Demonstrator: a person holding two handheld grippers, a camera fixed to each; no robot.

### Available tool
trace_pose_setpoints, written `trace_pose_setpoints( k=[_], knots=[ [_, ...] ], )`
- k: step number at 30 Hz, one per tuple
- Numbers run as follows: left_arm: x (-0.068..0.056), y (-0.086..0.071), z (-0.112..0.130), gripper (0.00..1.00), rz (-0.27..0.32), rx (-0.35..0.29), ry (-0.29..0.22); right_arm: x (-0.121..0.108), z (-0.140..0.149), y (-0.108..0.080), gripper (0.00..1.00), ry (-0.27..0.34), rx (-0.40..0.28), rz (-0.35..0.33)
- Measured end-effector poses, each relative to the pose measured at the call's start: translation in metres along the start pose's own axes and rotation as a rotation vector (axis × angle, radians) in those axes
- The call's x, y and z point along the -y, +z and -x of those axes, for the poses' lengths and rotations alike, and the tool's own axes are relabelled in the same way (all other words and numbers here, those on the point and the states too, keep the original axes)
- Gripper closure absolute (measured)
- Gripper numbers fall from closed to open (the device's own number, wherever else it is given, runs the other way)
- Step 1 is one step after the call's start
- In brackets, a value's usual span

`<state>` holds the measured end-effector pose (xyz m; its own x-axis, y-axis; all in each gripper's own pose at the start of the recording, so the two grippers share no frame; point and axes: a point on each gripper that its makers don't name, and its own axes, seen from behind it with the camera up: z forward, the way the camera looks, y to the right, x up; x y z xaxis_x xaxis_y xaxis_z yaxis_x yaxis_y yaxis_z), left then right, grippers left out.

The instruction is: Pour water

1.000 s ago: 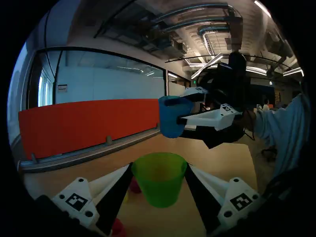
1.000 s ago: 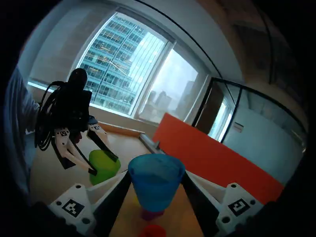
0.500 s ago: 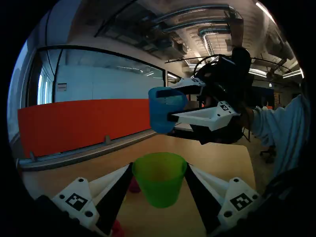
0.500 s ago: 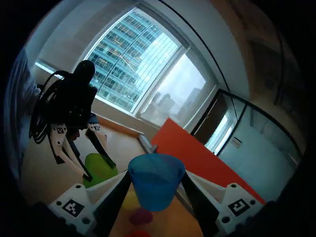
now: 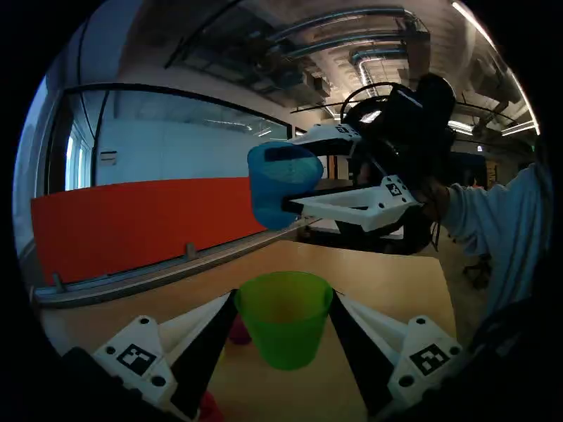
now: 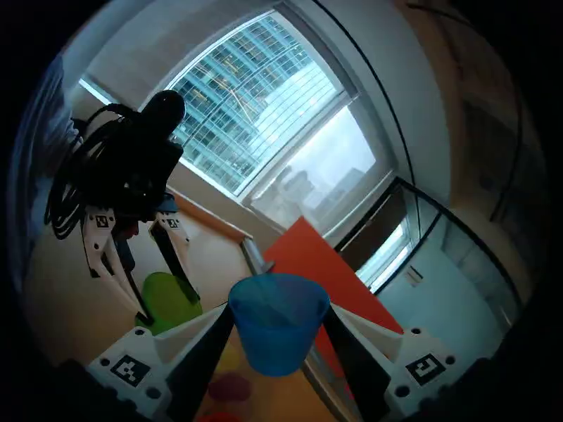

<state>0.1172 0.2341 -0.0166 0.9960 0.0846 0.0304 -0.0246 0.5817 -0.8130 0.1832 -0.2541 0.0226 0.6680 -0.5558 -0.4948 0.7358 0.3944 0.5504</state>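
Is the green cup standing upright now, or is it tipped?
Upright. In the left gripper view the green cup sits between the left gripper's jaws, rim level and mouth upward.

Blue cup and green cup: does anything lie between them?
Nothing: in the left gripper view, bare air separates the blue cup from the green cup below it.

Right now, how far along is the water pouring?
Done: the left tongs grip the green cup and the right tongs grip the blue cup. In hand: the blue cup is held higher than the green one and farther off. Left: tipping it over the green cup; no water stream shows yet.
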Motion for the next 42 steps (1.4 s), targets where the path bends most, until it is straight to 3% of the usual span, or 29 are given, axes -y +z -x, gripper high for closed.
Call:
trace_pose_setpoints(
  k=[9,23,42],
  knots=[
    [-0.004,0.001,-0.004,0.10,0.007,-0.003,0.012,0.001,-0.019,0.006,0.10,-0.102,-0.001,0.007],
    [-0.005,0.003,-0.006,0.10,0.014,-0.005,0.013,-0.016,-0.027,0.011,0.10,-0.251,-0.003,0.029],
    [-0.005,0.004,-0.007,0.10,0.013,-0.005,0.019,-0.029,-0.030,0.014,0.10,-0.351,0.001,0.059]
  ],
)
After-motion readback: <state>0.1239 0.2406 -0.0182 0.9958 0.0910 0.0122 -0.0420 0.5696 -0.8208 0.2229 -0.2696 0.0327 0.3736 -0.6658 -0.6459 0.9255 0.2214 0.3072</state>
